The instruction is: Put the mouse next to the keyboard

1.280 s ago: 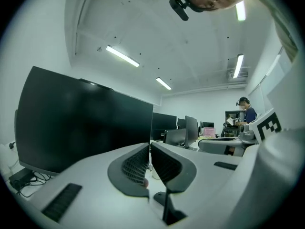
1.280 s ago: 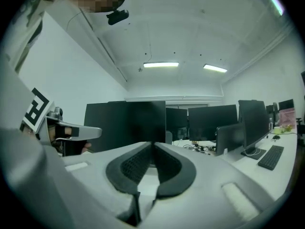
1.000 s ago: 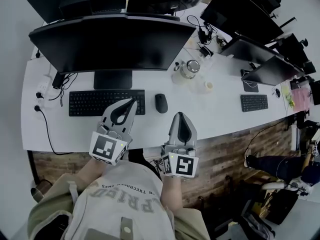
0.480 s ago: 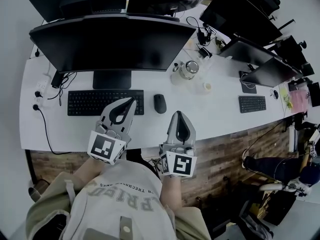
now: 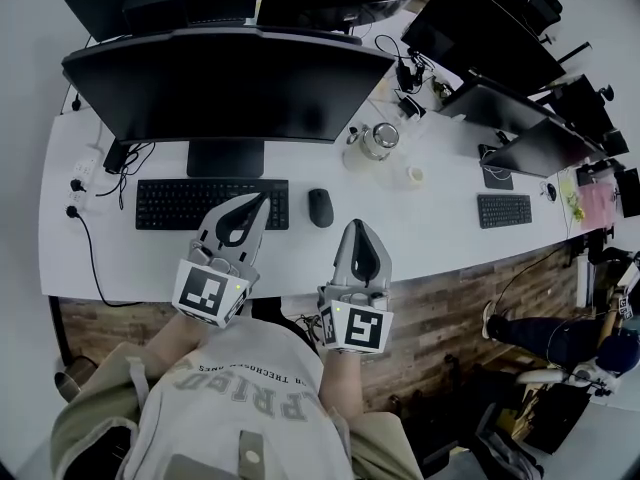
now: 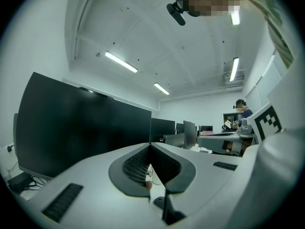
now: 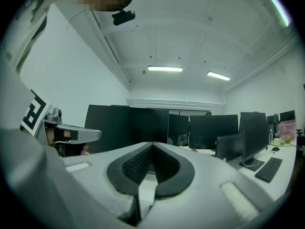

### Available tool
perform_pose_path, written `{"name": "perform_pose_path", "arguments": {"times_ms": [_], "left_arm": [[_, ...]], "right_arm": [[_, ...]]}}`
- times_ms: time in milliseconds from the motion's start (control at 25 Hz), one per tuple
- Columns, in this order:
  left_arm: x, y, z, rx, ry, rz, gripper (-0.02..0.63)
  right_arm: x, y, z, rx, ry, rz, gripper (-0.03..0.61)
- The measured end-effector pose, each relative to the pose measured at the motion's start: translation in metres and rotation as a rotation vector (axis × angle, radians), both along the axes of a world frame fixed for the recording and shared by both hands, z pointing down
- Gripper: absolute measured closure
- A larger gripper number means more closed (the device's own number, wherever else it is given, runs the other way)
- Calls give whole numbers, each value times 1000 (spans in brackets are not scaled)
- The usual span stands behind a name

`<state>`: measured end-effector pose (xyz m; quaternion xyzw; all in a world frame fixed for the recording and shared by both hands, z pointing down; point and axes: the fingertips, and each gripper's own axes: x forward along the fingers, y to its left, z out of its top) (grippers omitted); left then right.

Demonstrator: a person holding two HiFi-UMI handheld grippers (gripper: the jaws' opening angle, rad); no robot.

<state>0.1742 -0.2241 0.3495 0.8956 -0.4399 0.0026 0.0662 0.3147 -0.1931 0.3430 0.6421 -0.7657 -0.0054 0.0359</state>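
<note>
Both tools are squeezed shut with nothing in them. The left gripper point(image 5: 262, 200) has its jaws pressed together, and so does the right gripper point(image 5: 356, 226). In their own views you just see the ribbed pads meeting at a point.

The left tip hangs over the near right corner of the keyboard point(image 5: 212, 204). The right one hovers over bare desk point(image 5: 300, 258) near the front edge. The mouse point(image 5: 320, 207) sits ahead of both tips, a bit right of the left one and a bit left of the right one. Neither touches it. It's just beside the keyboard's right end, with a small gap.

Behind the jaws, the cubes point(image 5: 210, 293) only carry black-and-white square markers, no text. Further back, the shirt point(image 5: 250, 398) has upside-down print. The big letters end in "RIED" and the smaller line is too tiny to read.

Past the keyboard stands a dark monitor point(image 5: 225, 83). Ahead and right of the right tip there's a glass jar point(image 5: 377, 138), and well off to the right a second keyboard point(image 5: 507, 207).
</note>
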Motion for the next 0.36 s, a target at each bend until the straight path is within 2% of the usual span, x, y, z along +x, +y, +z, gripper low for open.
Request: {"name": "perform_pose_path", "arguments": {"times_ms": [360], "left_arm": [[-3,2,5,-15,-3,-9,603]], "right_arm": [[-3,0,-2,2,9,-8,578]]}}
